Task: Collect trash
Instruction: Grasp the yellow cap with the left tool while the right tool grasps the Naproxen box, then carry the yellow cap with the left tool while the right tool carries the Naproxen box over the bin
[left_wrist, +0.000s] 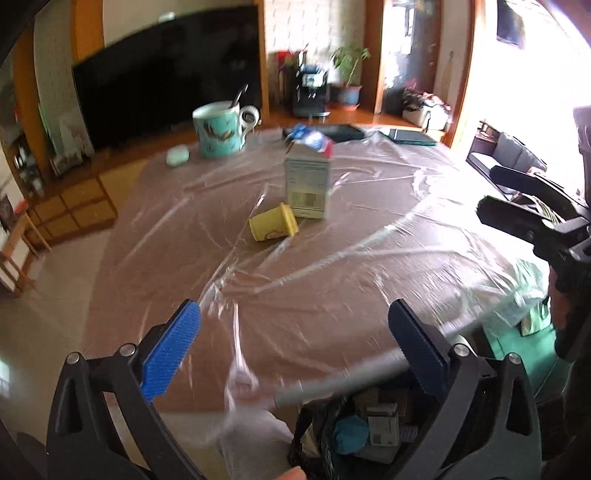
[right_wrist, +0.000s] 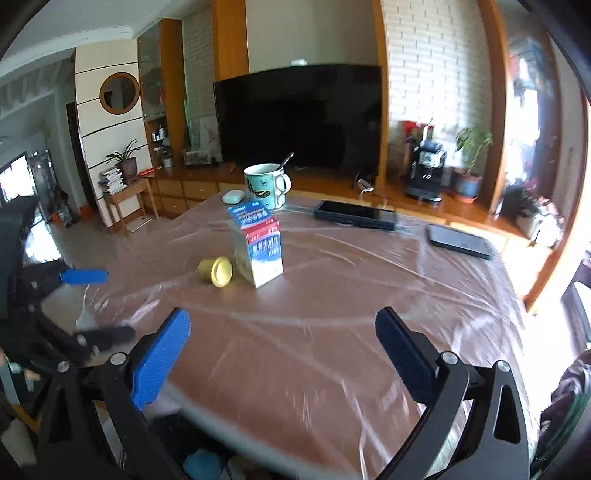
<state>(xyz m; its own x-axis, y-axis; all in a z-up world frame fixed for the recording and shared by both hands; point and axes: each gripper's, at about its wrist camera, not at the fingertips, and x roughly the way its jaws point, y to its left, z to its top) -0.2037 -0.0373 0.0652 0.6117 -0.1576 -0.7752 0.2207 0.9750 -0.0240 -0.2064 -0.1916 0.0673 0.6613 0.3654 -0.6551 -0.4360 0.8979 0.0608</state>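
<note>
Hovering wide-jawed and empty over the table's (right_wrist: 332, 369) near edge, both hand-held grippers (left_wrist: 293, 332) (right_wrist: 282, 338) face bare plastic-covered tabletop.

Colours on the plastic-covered bench

A brown bench (right_wrist: 332, 350) under clear plastic holds a yellow cup (right_wrist: 216, 271), a white, blue and red carton (right_wrist: 258, 251), a teal patterned mug (right_wrist: 264, 184) and two dark tablets. Blue pads (right_wrist: 159, 362) line black jaws.

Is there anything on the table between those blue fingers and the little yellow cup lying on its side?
Nothing visible: only bare plastic-covered table lies between the open right gripper and the yellow cup. The milk carton stands just beside it.
</note>
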